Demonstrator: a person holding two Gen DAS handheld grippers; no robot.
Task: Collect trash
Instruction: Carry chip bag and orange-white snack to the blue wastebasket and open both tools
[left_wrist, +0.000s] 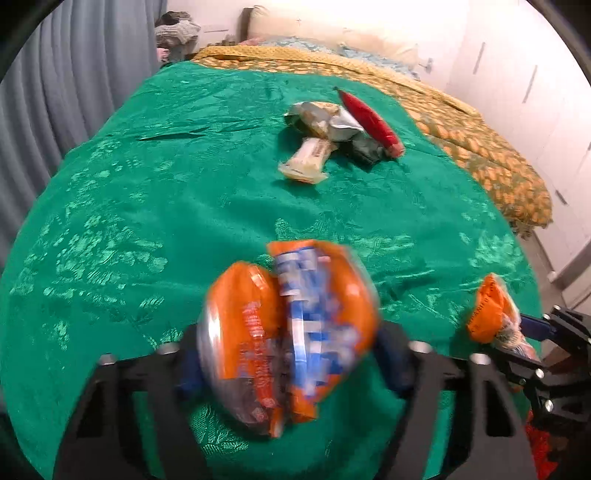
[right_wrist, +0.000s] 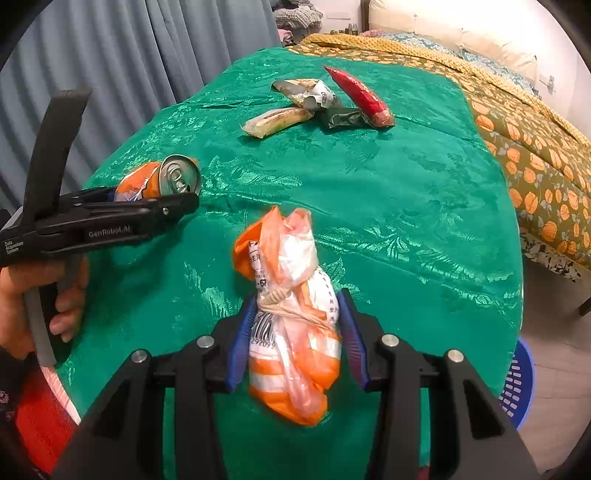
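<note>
My left gripper is shut on a crushed orange soda can, blurred in the left wrist view; the can also shows in the right wrist view beside the left gripper. My right gripper is shut on a knotted orange-and-white plastic bag, which also shows at the right edge of the left wrist view. Farther away lie a red wrapper, a cream snack bar wrapper, a crumpled silver wrapper and a dark green wrapper.
A round table with a green patterned cloth holds everything. A bed with an orange-flowered cover stands to the right. Grey curtains hang at the left. A blue perforated basket sits on the floor at the right.
</note>
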